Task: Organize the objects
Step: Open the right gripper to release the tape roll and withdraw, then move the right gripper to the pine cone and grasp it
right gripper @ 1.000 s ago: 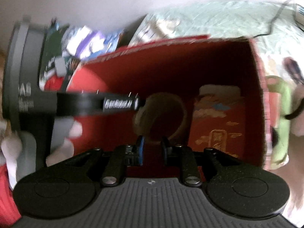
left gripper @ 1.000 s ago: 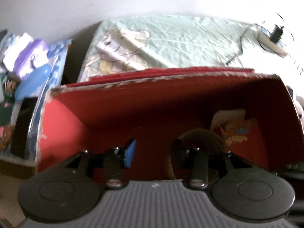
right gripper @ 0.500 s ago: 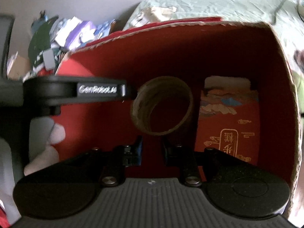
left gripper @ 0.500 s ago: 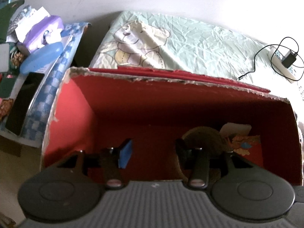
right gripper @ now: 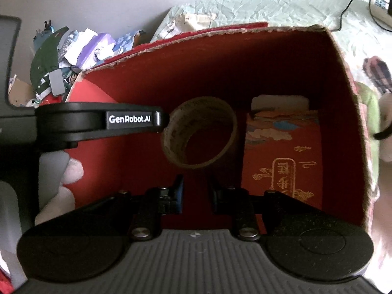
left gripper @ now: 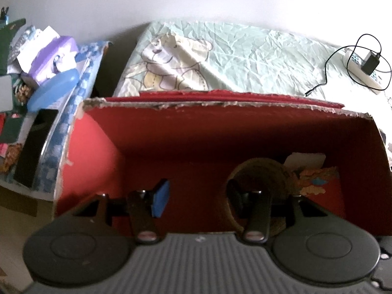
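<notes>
Right wrist: L gripper [right gripper: 169,120] over box [right gripper: 343,78].

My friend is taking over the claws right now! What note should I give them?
Left claw: open, empty, one finger reaching into the tape roll's hole, not gripping.
Right claw: jaws narrowly apart, nothing between them, poised above the roll.
Red box: holds the tape roll and a red packet, side by side.
Done: those two are in.
Left: the clutter pile beside the box is probably still to be sorted.
</notes>
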